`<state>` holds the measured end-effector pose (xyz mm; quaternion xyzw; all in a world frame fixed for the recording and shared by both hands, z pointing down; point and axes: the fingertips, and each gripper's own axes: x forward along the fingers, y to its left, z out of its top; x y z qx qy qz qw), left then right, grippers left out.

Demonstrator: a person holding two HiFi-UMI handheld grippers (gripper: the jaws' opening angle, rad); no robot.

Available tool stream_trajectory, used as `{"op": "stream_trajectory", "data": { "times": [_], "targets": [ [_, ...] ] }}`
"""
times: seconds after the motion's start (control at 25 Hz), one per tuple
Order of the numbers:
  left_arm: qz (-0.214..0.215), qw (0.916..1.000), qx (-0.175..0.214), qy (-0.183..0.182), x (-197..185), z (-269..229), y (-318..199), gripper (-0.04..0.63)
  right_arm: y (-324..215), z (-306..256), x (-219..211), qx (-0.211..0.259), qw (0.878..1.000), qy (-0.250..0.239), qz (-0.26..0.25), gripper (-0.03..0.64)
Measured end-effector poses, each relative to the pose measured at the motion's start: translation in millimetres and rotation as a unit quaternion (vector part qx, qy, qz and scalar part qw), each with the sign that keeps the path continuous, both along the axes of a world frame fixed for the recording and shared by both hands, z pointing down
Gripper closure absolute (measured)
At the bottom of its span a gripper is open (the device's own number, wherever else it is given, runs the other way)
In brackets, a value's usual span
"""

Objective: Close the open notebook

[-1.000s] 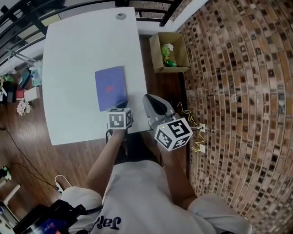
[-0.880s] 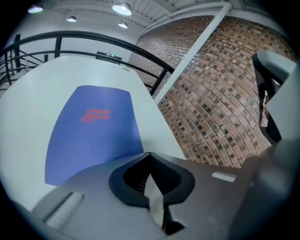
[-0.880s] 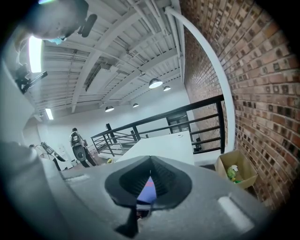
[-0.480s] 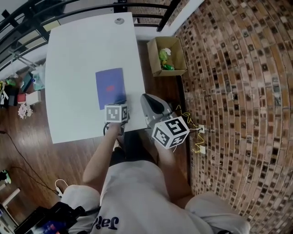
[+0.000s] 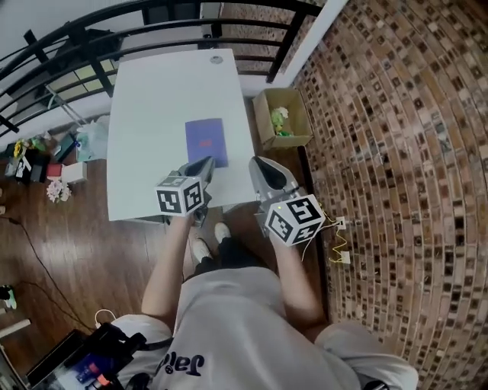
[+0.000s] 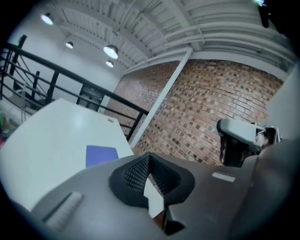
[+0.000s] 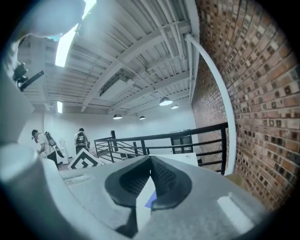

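A purple notebook (image 5: 207, 142) lies closed and flat on the white table (image 5: 152, 99), near its right edge. In the left gripper view the notebook (image 6: 101, 154) shows beyond the jaws. In the right gripper view only a sliver of the notebook (image 7: 151, 200) shows. My left gripper (image 5: 206, 164) hovers over the table's near edge, just short of the notebook, shut and holding nothing. My right gripper (image 5: 261, 163) is raised beside the table's right edge, its jaws meeting at the tips with nothing between them. Both point nearly level, out across the room.
An open cardboard box (image 5: 284, 118) with green and white items stands on the wood floor to the right of the table. A black railing (image 5: 152, 15) runs behind the table. A brick wall (image 5: 396, 152) fills the right. Small clutter (image 5: 46, 152) lies on the floor at left.
Both grippers have risen away from the table's near edge, and the head view has pulled up and back. The purple notebook has stayed closed in the same place.
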<state>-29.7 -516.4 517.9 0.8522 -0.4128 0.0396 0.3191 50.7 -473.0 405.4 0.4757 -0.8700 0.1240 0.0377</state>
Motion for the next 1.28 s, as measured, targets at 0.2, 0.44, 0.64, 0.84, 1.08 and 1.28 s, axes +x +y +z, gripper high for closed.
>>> {"op": "stream_trajectory", "data": {
  "times": [0.2,0.44,0.64,0.84,1.08,1.28],
  "targets": [
    [-0.057,0.9869,0.142,-0.052,-39.0,-81.1,45.4,0.580,39.3,-31.0,-9.4,0.047,0.999,0.020,-0.018,0.630],
    [-0.105,0.9590,0.243,-0.101,-41.8,-136.6,137.2,0.580,107.7,-39.7,-11.5,0.069,0.997,0.005,-0.043,0.630],
    [-0.142,0.9274,0.269,-0.218,-23.2,-110.9,253.5,0.580,205.9,4.3,5.3,0.070,0.991,0.110,-0.037,0.630],
    [-0.155,0.9372,0.219,-0.222,-8.2,-87.2,339.5,0.580,280.6,0.6,18.1,0.085,0.989,0.116,-0.040,0.629],
    [-0.183,0.9261,0.258,-0.206,-16.5,-157.9,368.7,0.580,316.9,-52.7,25.4,0.118,0.988,0.088,-0.046,0.626],
    [-0.168,0.9174,0.297,-0.205,-9.4,-177.8,383.6,0.580,331.1,-73.0,35.5,0.129,0.987,0.088,-0.026,0.626]
  ]
}}
